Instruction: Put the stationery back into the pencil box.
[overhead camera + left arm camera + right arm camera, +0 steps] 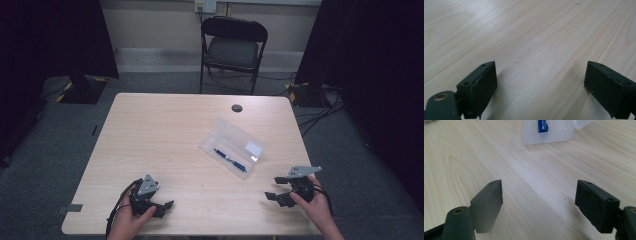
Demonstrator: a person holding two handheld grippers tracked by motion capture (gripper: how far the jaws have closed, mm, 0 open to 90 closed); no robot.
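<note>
Holding both tools low over the near edge of the pale wood-grain table (150, 130), you have broad bare board on every side. Your left black two-jaw gripper (167, 205) sits near the front left corner, with open tabletop stretching ahead and to its right. Your right black two-jaw gripper (272, 189) sits near the front right corner, close to the table's right edge.

Both tools stand wide open and hold nothing. In the left gripper view the left tool's jaws bracket bare wood. In the right gripper view the right tool's jaws do the same, and neither tool touches the box.

The clear rectangular plastic pencil case (231, 146) lies open at the middle right of the table, set diagonally, well ahead of the right gripper and apart from it. Inside it rests a slim blue and black pen (230, 160), lying along the case's length. The case walls are translucent and smooth, with rounded corners. A small dark round cable hole (237, 108) marks the far edge, and a black folding chair (233, 47) stands beyond it.
</note>
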